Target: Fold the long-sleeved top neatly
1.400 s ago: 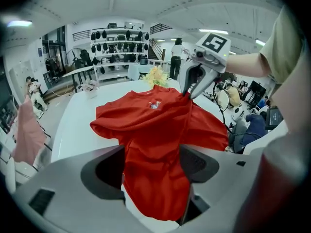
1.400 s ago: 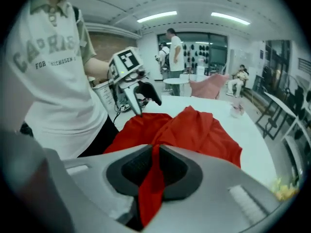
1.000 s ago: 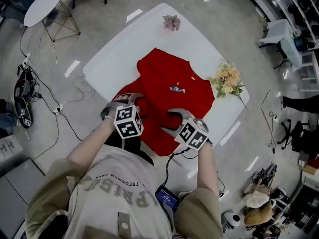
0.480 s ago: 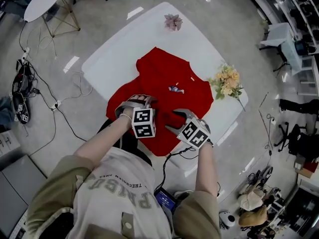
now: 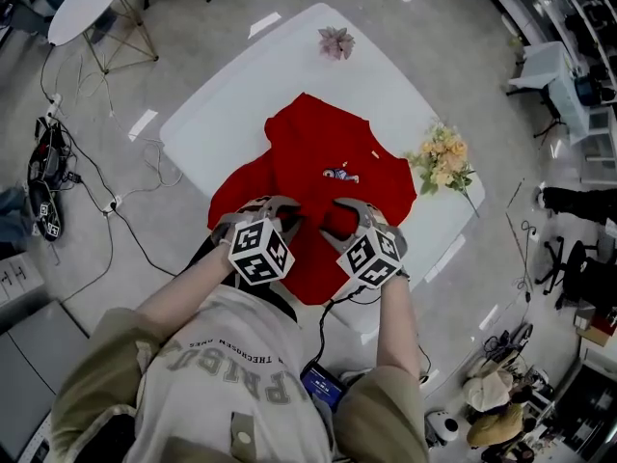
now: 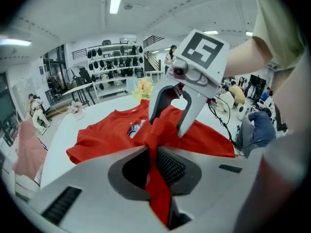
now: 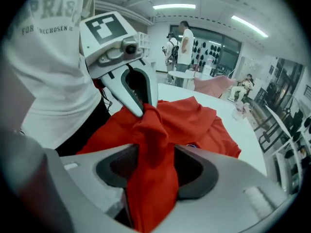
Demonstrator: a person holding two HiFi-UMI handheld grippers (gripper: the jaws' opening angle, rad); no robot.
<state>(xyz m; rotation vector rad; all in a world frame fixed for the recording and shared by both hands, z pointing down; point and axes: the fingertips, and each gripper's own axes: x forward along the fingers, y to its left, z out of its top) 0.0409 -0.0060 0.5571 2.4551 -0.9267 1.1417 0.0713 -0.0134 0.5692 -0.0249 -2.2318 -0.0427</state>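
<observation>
The top [image 5: 333, 152] lies spread on the counter [image 5: 231, 85] ahead of both tools. Its near part is gathered up into them. The left hand-held gripper [image 6: 156, 166] has just been closing and now pinches a thin fold of red cloth. The right hand-held gripper [image 7: 150, 171], just beside it, stands wider and clamps a thick wad. To fold well, likely raise both together, keep the cloth taut between them, and lay it flat beyond the jaws. An uneven pull could skew the top.

Matt red cloth top [image 5: 328, 162] on smooth white table [image 5: 241, 85]
</observation>
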